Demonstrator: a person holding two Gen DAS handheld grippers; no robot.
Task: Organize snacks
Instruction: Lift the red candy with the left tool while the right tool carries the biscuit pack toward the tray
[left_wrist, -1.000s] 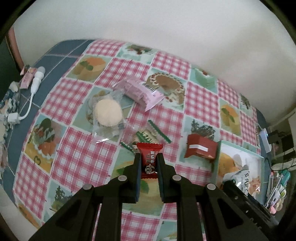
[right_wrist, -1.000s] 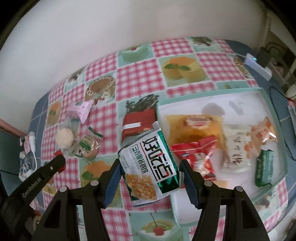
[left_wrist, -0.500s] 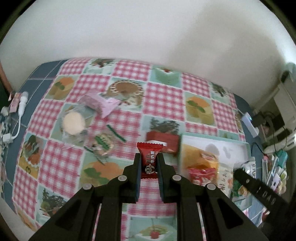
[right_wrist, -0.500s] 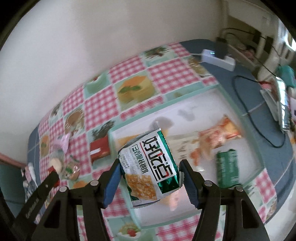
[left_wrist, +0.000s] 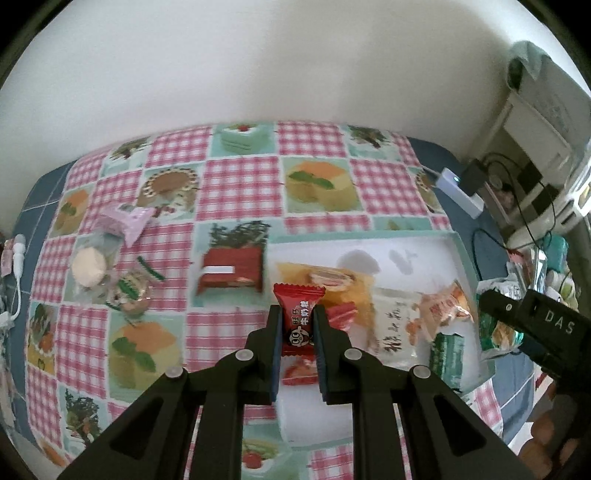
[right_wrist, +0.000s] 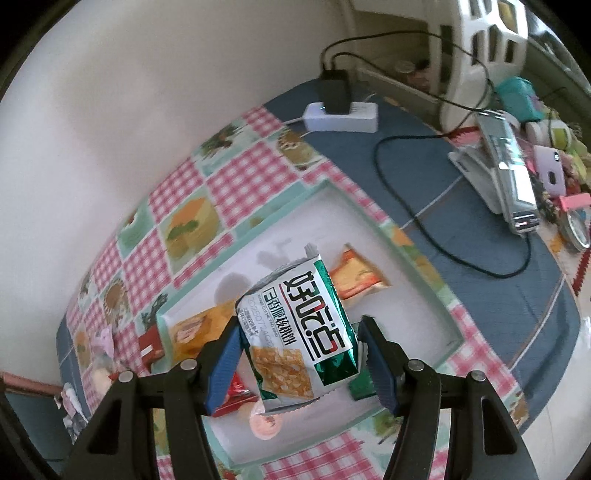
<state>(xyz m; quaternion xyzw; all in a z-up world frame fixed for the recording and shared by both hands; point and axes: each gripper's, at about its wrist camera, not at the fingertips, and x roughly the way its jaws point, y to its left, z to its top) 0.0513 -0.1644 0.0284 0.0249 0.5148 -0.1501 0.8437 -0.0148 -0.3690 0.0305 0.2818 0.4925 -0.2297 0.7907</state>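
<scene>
From the left wrist cam, the left gripper (left_wrist: 298, 325) was pinching a small red candy in a crimped foil wrapper (left_wrist: 298, 317) btw its blue-padded fingers, held up over the near-left edge of the shallow white tray w/ mint-green rim (left_wrist: 364, 235). In the tray lay a yellow cake pack (left_wrist: 325, 280), a white pouch w/ black lettering (left_wrist: 393, 325), an orange crinkly packet (left_wrist: 443, 308) and a small green box (left_wrist: 447, 352). Left of the tray, on the pink-check cake-print tablecloth (left_wrist: 236, 184), sat a red box w/ white stripe (left_wrist: 229, 275), a pink wrapped sweet (left_wrist: 127, 221), a round pale biscuit in clear wrap (left_wrist: 88, 266) and a green-trimmed clear-wrapped cookie (left_wrist: 133, 291). The right gripper showed at the far right, a green bag in it. From the right wrist cam, the right gripper (right_wrist: 301, 345) was clamped on a green-and-white cracker bag w/ large lettering (right_wrist: 301, 328), hanging above the tray's middle (right_wrist: 417, 273), fingers wide apart on the bag's sides. A white power strip w/ black plug (right_wrist: 341, 114) sat beyond on the blue surface.
</scene>
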